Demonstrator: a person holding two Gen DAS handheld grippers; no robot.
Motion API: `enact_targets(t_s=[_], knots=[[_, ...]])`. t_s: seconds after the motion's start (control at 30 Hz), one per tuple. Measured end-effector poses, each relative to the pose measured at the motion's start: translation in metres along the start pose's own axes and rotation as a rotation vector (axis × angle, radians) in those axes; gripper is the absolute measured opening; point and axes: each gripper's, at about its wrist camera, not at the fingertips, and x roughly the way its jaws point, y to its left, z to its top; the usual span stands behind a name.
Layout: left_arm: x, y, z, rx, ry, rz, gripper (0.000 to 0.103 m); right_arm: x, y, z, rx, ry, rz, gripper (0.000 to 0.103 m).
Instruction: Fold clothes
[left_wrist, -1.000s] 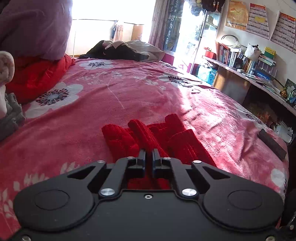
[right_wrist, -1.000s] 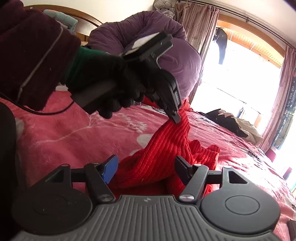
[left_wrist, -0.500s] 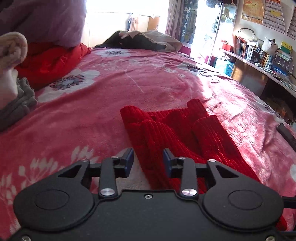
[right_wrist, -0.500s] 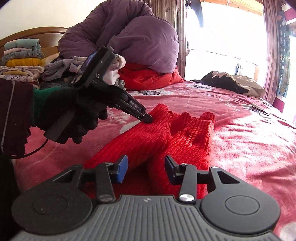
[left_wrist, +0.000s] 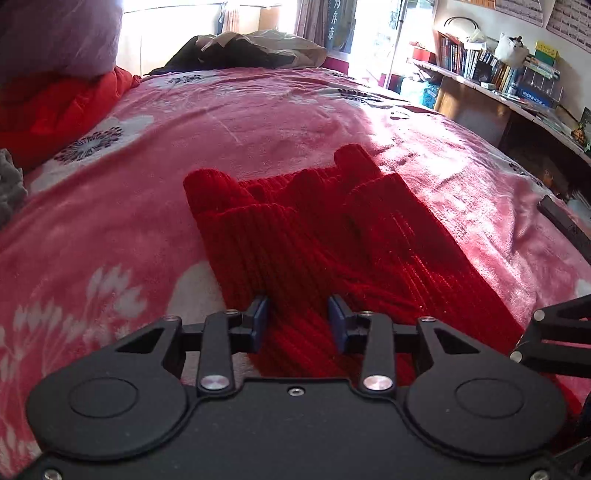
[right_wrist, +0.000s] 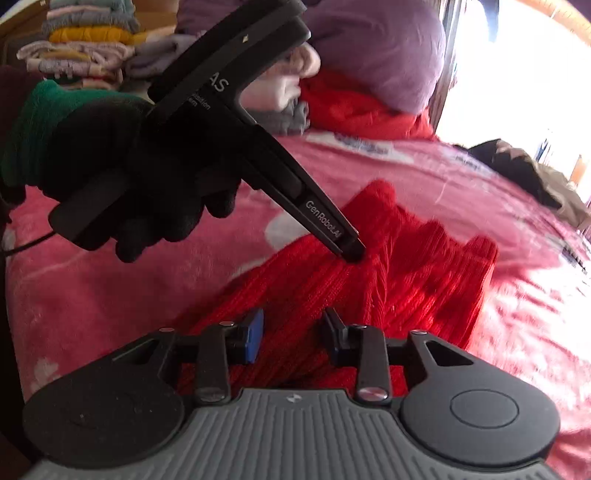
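Note:
A red ribbed knit garment (left_wrist: 314, 236) lies partly folded on the pink flowered bedspread (left_wrist: 110, 240), its sleeves laid over the body. My left gripper (left_wrist: 298, 321) is open, jaws straddling the garment's near edge. In the right wrist view the garment (right_wrist: 406, 273) lies ahead, and the left gripper (right_wrist: 351, 253), held in a black-gloved hand, touches its top with the tips. My right gripper (right_wrist: 293, 336) is open and empty over the garment's near end.
A purple duvet (right_wrist: 369, 48) and red blanket (right_wrist: 362, 110) sit at the bed's head, beside stacks of folded clothes (right_wrist: 85, 44). Dark clothes (left_wrist: 240, 48) lie at the far end. A bookshelf (left_wrist: 498, 70) lines the right wall. A black object (left_wrist: 565, 225) lies at the bed's right edge.
My left gripper has opened, let go of the garment fold and lowered onto the garment. My right gripper has narrowed its opening and moved closer over the garment.

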Motion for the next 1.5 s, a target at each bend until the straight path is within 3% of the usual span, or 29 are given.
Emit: enact_targets(t_s=[0.1, 0.17, 0.3, 0.43, 0.53, 0.6, 0.67, 0.73, 0.83, 0.9, 0.93, 1.0, 1.03, 1.07, 1.1, 1.2, 1.33, 1.5], knots=[[-0.001, -0.001, -0.001, 0.004, 0.001, 0.01, 0.037, 0.005, -0.005, 0.001, 0.037, 0.016, 0.019, 0.037], [-0.006, -0.003, 0.0, 0.018, -0.001, 0.016, 0.037, 0.003, 0.003, 0.001, -0.011, 0.019, 0.002, 0.037], [-0.048, -0.012, 0.002, -0.005, -0.072, 0.022, 0.035, -0.024, 0.009, -0.006, -0.024, -0.052, -0.028, 0.036], [-0.092, -0.03, -0.018, -0.091, -0.151, -0.018, 0.035, -0.07, -0.01, -0.036, 0.15, -0.127, -0.062, 0.036], [-0.104, -0.056, -0.041, -0.061, -0.184, -0.032, 0.03, -0.09, -0.033, -0.064, 0.343, -0.141, -0.079, 0.037], [-0.098, -0.068, -0.058, -0.04, -0.147, -0.023, 0.02, -0.096, -0.047, -0.081, 0.45, -0.135, -0.089, 0.037], [-0.081, -0.072, -0.073, -0.044, -0.082, -0.007, 0.019, -0.099, -0.053, -0.095, 0.518, -0.123, -0.095, 0.037], [-0.069, -0.077, -0.086, 0.004, -0.075, 0.028, 0.019, -0.095, -0.052, -0.103, 0.551, -0.114, -0.071, 0.037], [-0.075, -0.074, -0.077, -0.055, -0.07, 0.021, 0.019, -0.082, -0.053, -0.112, 0.587, -0.051, -0.061, 0.037], [-0.089, -0.076, -0.072, -0.058, -0.087, 0.028, 0.019, -0.086, -0.054, -0.116, 0.62, -0.07, -0.06, 0.037], [-0.098, -0.075, -0.074, -0.089, -0.1, 0.026, 0.019, -0.092, -0.053, -0.115, 0.628, -0.088, -0.06, 0.037], [-0.114, -0.068, -0.078, -0.186, -0.121, 0.022, 0.032, -0.1, -0.054, -0.112, 0.631, -0.134, -0.056, 0.037], [-0.121, -0.063, -0.081, -0.25, -0.129, 0.018, 0.046, -0.104, -0.056, -0.111, 0.645, -0.153, -0.05, 0.041], [-0.127, -0.057, -0.086, -0.324, -0.138, 0.01, 0.052, -0.106, -0.059, -0.111, 0.667, -0.168, -0.036, 0.047], [-0.133, -0.051, -0.091, -0.396, -0.145, 0.002, 0.052, -0.108, -0.061, -0.113, 0.694, -0.179, -0.024, 0.055], [-0.137, -0.037, -0.105, -0.565, -0.12, -0.025, 0.057, -0.106, -0.068, -0.12, 0.785, -0.192, 0.025, 0.058], [-0.129, -0.031, -0.115, -0.683, -0.074, -0.037, 0.061, -0.098, -0.08, -0.132, 0.957, -0.209, 0.112, 0.068], [-0.111, -0.031, -0.131, -0.792, -0.002, -0.128, 0.061, -0.073, -0.083, -0.143, 1.108, -0.165, 0.214, 0.071]])
